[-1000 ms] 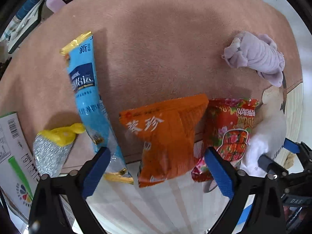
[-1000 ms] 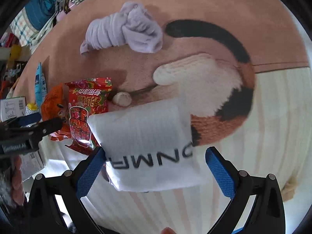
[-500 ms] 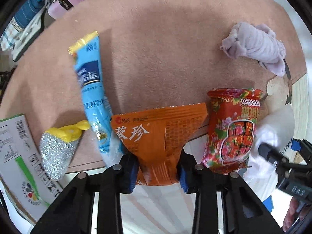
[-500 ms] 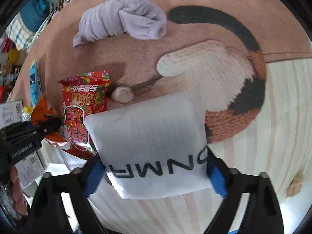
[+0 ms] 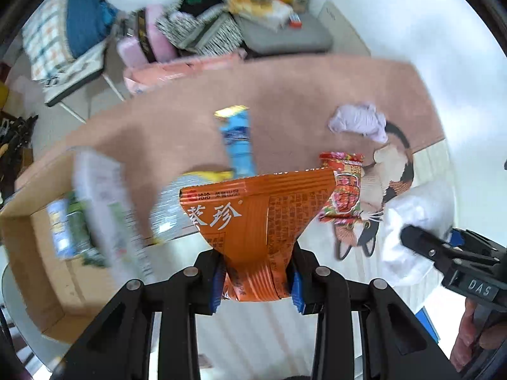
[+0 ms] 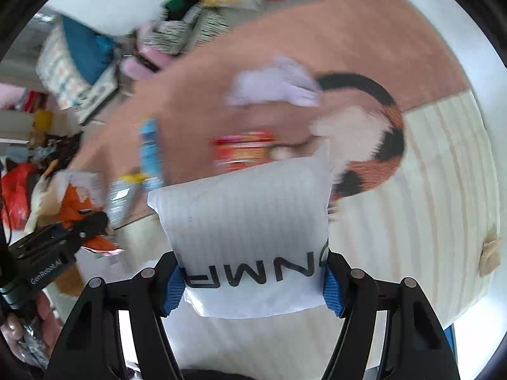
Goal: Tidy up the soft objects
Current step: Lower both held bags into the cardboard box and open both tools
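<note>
Orange packet (image 5: 253,221) was clamped in the left gripper (image 5: 256,281), white pouch (image 6: 250,237) in the right gripper (image 6: 253,281), whose jaws had just been closing. The cardboard box (image 5: 35,253) lay to the left, nearer the left gripper.

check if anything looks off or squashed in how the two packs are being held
The left gripper pinches the orange snack bag at one narrow end, crumpling it into a funnel. The right gripper, whose jaws have just been closing, squeezes the white padded pouch at its sides. Nothing looks torn or spilled.
</note>
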Demonstrator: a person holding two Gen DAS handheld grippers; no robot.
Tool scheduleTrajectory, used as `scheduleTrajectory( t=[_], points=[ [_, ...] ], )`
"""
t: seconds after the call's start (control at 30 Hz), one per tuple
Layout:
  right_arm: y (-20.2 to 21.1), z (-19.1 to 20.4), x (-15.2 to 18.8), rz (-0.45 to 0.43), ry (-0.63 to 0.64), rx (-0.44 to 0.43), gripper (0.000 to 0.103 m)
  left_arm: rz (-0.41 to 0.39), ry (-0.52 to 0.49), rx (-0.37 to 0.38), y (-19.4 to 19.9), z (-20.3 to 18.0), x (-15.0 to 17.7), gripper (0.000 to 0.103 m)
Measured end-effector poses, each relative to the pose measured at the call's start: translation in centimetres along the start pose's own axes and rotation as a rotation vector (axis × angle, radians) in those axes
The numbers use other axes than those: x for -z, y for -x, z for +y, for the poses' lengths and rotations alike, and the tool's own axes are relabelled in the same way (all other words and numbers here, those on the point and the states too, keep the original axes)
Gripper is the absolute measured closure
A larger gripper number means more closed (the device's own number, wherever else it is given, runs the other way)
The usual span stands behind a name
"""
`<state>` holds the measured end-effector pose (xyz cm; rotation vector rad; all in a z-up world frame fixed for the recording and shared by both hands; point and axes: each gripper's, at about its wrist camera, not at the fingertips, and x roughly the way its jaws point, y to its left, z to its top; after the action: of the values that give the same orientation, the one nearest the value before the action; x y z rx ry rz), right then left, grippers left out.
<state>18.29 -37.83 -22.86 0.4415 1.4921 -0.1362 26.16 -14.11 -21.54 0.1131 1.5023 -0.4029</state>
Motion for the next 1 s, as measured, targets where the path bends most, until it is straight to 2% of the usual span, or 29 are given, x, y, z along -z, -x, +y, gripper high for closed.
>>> scheduleTrajectory(
  t=[0.1,0.23,0.37,0.5,0.6,0.73,1.0],
  points=[
    [0.9,8.0,2.3,-0.024,0.076,-0.042,0.031,-0.054,0.039,-0.016,4.7,5.7,2.3,0.073],
    [0.9,18.4,5.5,-0.015,0.177,-0.093,0.031,-0.065,0.123,-0.042,8.7,14.1,5.2,0.073],
    [-1.7,28.4,8.0,0.026,0.241,-0.124,0.031,-0.050,0.222,-0.099,9.5,22.5,7.9,0.073],
    [-6.0,36.2,9.3,0.075,0.266,-0.103,0.031,-0.003,0.290,-0.123,7.2,28.8,8.7,0.073],
    [-9.5,39.4,9.8,0.122,0.270,-0.063,0.031,0.044,0.313,-0.128,4.5,32.4,8.4,0.073],
    [-13.9,40.6,9.9,0.176,0.276,-0.007,0.031,0.116,0.322,-0.119,0.7,35.7,7.1,0.073],
    [-18.9,41.8,10.6,0.250,0.289,0.068,0.031,0.226,0.255,-0.081,-4.8,38.0,4.2,0.073]
  ],
)
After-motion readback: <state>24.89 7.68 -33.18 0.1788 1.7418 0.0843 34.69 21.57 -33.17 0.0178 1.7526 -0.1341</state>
